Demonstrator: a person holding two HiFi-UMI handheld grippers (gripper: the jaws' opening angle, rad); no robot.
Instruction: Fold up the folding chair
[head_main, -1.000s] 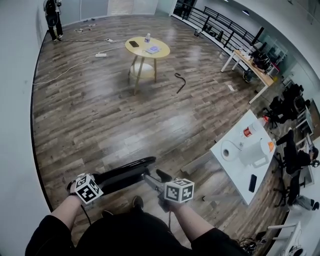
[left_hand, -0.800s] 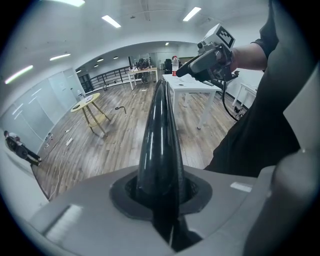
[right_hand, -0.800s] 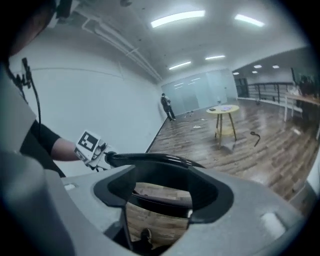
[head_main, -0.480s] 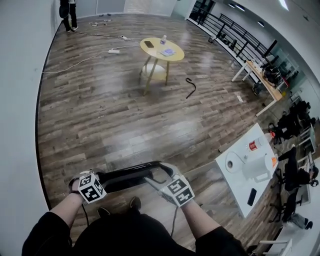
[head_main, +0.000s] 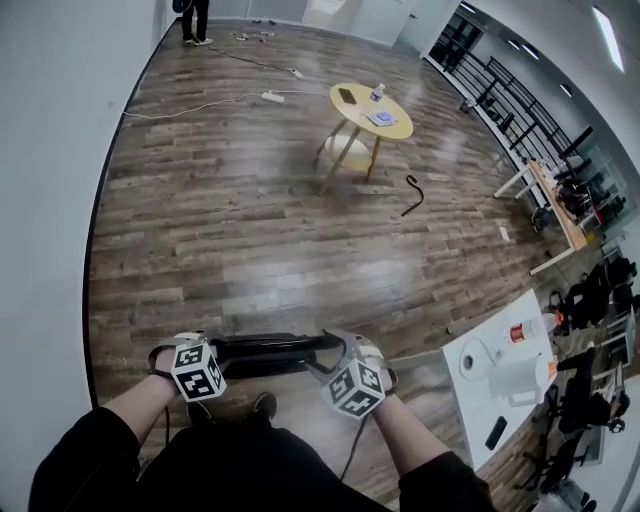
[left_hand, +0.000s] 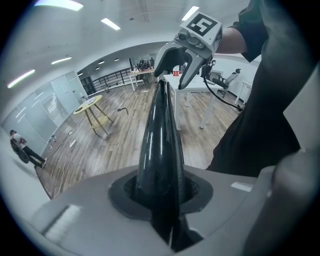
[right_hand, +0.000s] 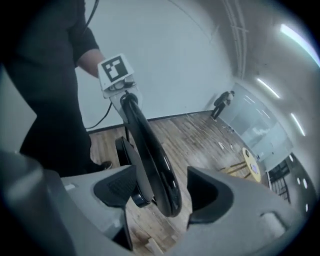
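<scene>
Left gripper view | left hand-held gripper (left_hand: 161, 194) pinches glossy black chair (left_hand: 159, 135), loosening | right one (left_hand: 171, 77) open astride

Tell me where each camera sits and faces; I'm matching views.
Head view: head-mounted, steeply down at folding chair, floor; arms, left tongs, right tongs show.
Left gripper view: on left tongs, along the chair they grip, jaws have just been opening; torso, right tongs show.
Right gripper view: on right tongs, open around chair; left tongs, sleeve show.
All share the chair.

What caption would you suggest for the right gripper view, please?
The right gripper, jaws open, straddles the glossy black edge of the folding chair above a wooden floor.
</scene>
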